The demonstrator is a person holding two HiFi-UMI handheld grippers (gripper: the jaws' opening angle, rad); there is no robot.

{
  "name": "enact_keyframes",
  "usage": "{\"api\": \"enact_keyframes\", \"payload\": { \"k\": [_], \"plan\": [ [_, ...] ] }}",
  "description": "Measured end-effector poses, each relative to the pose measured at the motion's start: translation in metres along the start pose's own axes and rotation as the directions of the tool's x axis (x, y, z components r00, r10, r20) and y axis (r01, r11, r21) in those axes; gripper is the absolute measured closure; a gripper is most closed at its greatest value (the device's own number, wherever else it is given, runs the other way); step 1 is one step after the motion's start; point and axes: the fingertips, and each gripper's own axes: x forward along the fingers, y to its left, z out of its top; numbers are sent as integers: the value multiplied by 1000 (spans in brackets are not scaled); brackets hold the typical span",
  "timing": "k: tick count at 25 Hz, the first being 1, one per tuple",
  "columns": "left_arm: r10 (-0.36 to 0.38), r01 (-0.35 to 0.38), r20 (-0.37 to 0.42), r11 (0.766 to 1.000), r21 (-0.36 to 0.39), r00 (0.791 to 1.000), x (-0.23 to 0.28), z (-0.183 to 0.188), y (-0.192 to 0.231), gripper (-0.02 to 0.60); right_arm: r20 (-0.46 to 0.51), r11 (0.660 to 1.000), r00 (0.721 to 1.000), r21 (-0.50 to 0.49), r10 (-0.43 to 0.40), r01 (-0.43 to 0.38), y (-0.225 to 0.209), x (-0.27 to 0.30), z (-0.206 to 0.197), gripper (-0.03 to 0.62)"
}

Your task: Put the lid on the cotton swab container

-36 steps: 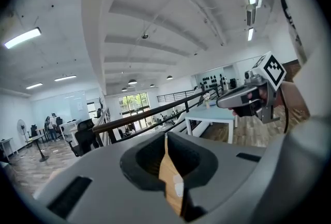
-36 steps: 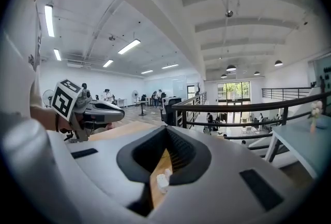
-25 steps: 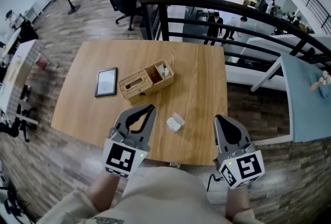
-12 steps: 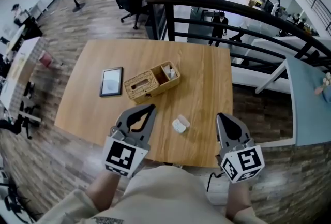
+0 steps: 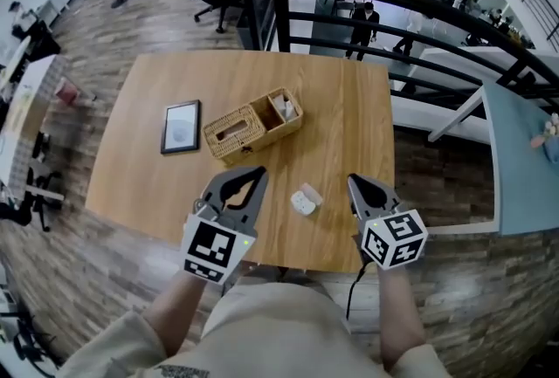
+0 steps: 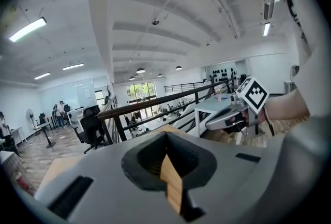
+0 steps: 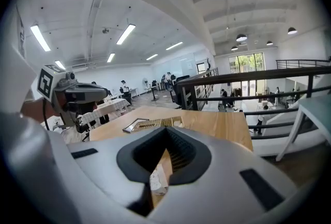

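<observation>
Cotton swab container (image 5: 304, 201) sits on the table (image 5: 349, 106), near the edge closest to you. It is small and white, and it lies right between your two claws. It is to the right of the left gripper (image 5: 255, 173) and to the left of the right gripper (image 5: 352, 180). Both are about as near, so I think either one could go first.

Both claws are closed tight, jaws together, with nothing held in them. You would need to open one before you grab.

The white thing looks like two little bits side by side, slanting up to the right. One may be the lid, but it is too small to tell which. In the right gripper view only a bit of white shows through the slit in the jaws. The left gripper view does not show it at all.
</observation>
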Motion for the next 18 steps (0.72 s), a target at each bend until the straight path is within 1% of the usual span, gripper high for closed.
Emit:
{"api": "enact_keyframes", "payload": {
  "k": [5,9,11,14,15,18],
  "plan": [
    [-37,36,-31,999,-23,999,26,-41,0,558,-106,999,994,41,-4,9,-16,34,-49,568],
    [-67,64,-92,997,-42,993,41,-81,-5,558,-178,998,984,64,2,9,-21,55,-85,568],
    [-84,77,-130,995,-57,988,49,-102,-6,558,-205,997,979,79,8,9,-24,65,-100,568],
    [-124,104,-189,988,-113,974,59,-132,-9,558,-255,995,967,101,20,6,-25,78,-125,568],
    [-136,112,-207,986,-121,969,61,-139,-10,558,-270,994,963,108,24,5,-25,81,-133,568],
    [-148,123,-251,986,-112,957,68,-158,-7,558,-296,991,955,136,29,13,-26,93,-150,568]
  ]
}}
